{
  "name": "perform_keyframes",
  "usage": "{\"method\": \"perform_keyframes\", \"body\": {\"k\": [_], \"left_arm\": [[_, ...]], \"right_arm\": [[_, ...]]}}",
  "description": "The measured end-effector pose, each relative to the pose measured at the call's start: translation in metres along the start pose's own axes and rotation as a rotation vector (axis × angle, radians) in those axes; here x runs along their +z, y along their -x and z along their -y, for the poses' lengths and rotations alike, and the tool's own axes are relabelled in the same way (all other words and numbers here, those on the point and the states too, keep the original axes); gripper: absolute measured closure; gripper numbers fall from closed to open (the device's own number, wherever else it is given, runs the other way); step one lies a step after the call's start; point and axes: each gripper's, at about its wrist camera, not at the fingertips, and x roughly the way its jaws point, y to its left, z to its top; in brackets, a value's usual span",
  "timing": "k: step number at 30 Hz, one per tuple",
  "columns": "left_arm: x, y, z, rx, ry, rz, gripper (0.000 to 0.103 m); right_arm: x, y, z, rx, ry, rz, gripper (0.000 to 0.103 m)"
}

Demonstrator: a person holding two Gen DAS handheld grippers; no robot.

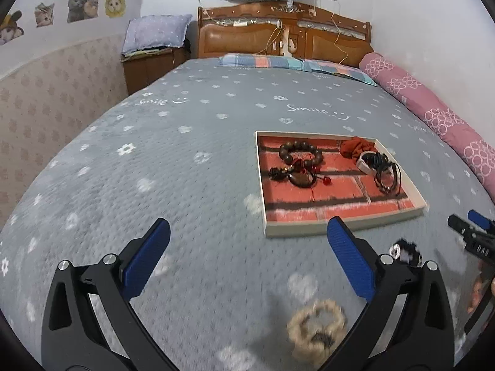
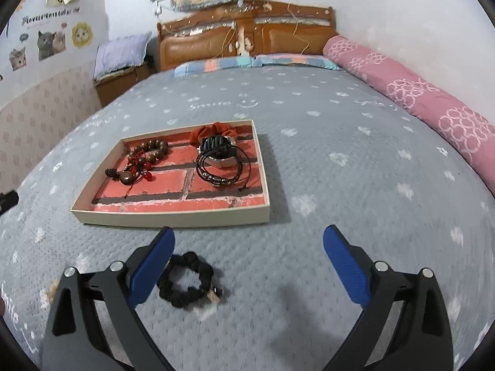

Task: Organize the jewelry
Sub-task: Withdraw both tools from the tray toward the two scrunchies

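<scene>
We see a shallow tray (image 1: 312,228) with a brick-pattern floor lying on the grey bedspread (image 1: 185,167), and most of the jewelry sits inside it: a brown bead bracelet (image 1: 301,156) toward its far left, a dark pendant piece with red beads (image 1: 298,179) just in front of that, an orange scrunchie (image 2: 213,133) at the far right corner, and a bundle of black cords (image 2: 221,167) with a pale bangle (image 2: 221,161) beside the scrunchie. Two pieces lie outside the tray on the bedspread: a black bead bracelet (image 2: 185,281), just beside the inner finger of our right gripper (image 2: 247,266), and a cream bead bracelet (image 1: 315,330), blurred, near the lower edge of the left wrist view. Our left gripper (image 1: 247,250) hovers over the bedspread short of the tray's near rim, its blue fingers (image 1: 145,259) spread wide with nothing between them. The right gripper's fingers stand wide apart too, gripping nothing. A pink rolled quilt (image 2: 411,92) runs along the wall side of the bed.
</scene>
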Motion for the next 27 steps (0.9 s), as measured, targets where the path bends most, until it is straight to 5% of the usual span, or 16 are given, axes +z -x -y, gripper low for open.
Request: {"method": "perform_keyframes", "body": {"k": [7, 18, 27], "left_arm": [[-0.04, 0.023, 0.009, 0.033, -0.004, 0.032, 0.005], [-0.082, 0.012, -0.006, -0.025, 0.095, -0.028, 0.005], [-0.093, 0.005, 0.013, 0.023, 0.02, 0.011, 0.005]], "right_arm": [[-0.021, 0.017, 0.005, -0.017, -0.001, 0.017, 0.004], [-0.051, 0.018, -0.001, -0.014, 0.089, 0.025, 0.004], [-0.057, 0.003, -0.002, -0.051, 0.113, 0.043, 0.004]]}}
